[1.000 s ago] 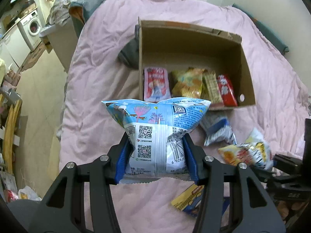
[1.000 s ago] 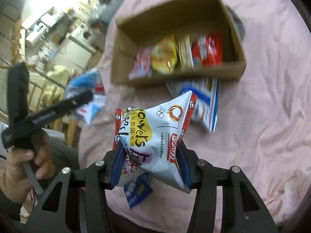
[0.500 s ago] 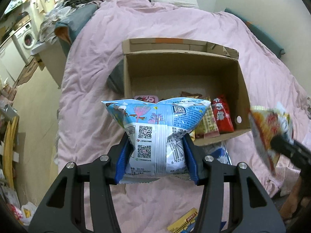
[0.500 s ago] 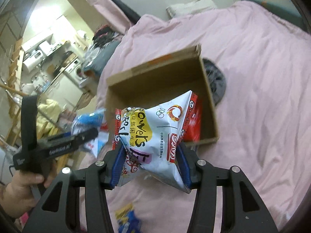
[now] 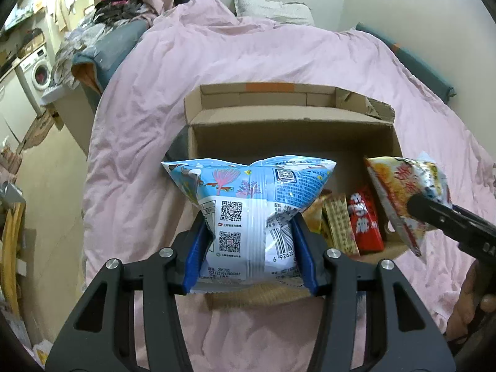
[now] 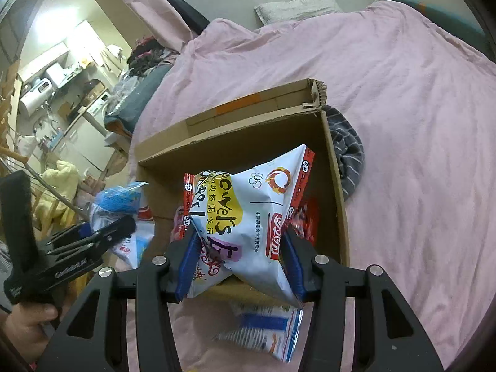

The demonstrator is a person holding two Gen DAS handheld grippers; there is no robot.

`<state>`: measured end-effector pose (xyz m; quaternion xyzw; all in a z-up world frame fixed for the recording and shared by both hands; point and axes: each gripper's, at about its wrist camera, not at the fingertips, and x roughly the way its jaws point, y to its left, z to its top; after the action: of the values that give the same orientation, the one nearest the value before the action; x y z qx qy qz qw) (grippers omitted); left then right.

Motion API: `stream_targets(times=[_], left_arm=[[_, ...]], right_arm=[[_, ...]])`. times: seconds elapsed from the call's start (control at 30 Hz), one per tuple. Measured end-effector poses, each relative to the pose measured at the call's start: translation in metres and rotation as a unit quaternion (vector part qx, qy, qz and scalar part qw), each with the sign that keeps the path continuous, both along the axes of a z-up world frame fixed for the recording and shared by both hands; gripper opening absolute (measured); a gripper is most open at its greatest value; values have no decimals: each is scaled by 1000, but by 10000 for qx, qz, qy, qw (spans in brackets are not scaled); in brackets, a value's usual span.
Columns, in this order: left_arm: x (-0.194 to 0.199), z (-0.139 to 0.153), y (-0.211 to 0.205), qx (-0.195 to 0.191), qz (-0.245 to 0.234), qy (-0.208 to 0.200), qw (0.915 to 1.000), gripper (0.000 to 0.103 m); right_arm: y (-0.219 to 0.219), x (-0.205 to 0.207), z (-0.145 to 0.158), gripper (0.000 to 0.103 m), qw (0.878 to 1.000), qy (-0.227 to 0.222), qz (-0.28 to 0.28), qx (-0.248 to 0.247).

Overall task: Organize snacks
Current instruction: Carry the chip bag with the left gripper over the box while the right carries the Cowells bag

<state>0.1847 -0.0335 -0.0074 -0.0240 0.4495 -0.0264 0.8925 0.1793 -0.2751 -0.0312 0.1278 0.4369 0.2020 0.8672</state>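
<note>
My left gripper (image 5: 251, 251) is shut on a blue and white snack bag (image 5: 251, 204) and holds it above the near edge of an open cardboard box (image 5: 288, 130). My right gripper (image 6: 238, 260) is shut on a white, yellow and red snack bag (image 6: 248, 217), also held over the box (image 6: 235, 145) at its near right side; that bag shows at the right of the left wrist view (image 5: 406, 192). Inside the box, a red packet (image 5: 364, 223) and a tan packet (image 5: 339, 226) stand along the near wall. The left gripper with its blue bag (image 6: 117, 201) shows at the left of the right wrist view.
The box sits on a pink duvet (image 5: 248, 55) on a bed. A blue and white packet (image 6: 266, 331) lies on the duvet in front of the box. A striped dark cloth (image 6: 347, 155) lies against the box's right side. A pillow (image 5: 272, 9) and wall are beyond.
Both grippers have risen and moved forward toward the box with their bags still held. The right gripper's bag now hangs over the box's right side.
</note>
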Motion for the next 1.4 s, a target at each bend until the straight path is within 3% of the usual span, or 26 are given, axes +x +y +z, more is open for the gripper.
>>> stream_targets(times=[0.23, 0.37, 0.53, 0.87, 1.13, 1.4], left_arm=[[12, -14, -3, -112, -68, -219, 9997, 48], [23, -31, 1, -344, -100, -42, 9993, 48], [26, -29, -9, -63, -301, -345, 9989, 48], [30, -23, -11, -439, -320, -285, 9981, 48], [27, -26, -18, -250, -429, -336, 9982, 49], [28, -29, -16, -321, -355, -263, 9985, 49]], right_arm=[[0, 32, -18, 52, 9991, 337, -226, -94], [6, 48, -28, 52, 9982, 464, -280, -264], [6, 59, -39, 52, 9966, 652, -407, -281], [8, 62, -46, 54, 9951, 801, -486, -315], [7, 64, -48, 54, 9947, 861, -499, -241], [7, 63, -47, 55, 9947, 873, -505, -189]])
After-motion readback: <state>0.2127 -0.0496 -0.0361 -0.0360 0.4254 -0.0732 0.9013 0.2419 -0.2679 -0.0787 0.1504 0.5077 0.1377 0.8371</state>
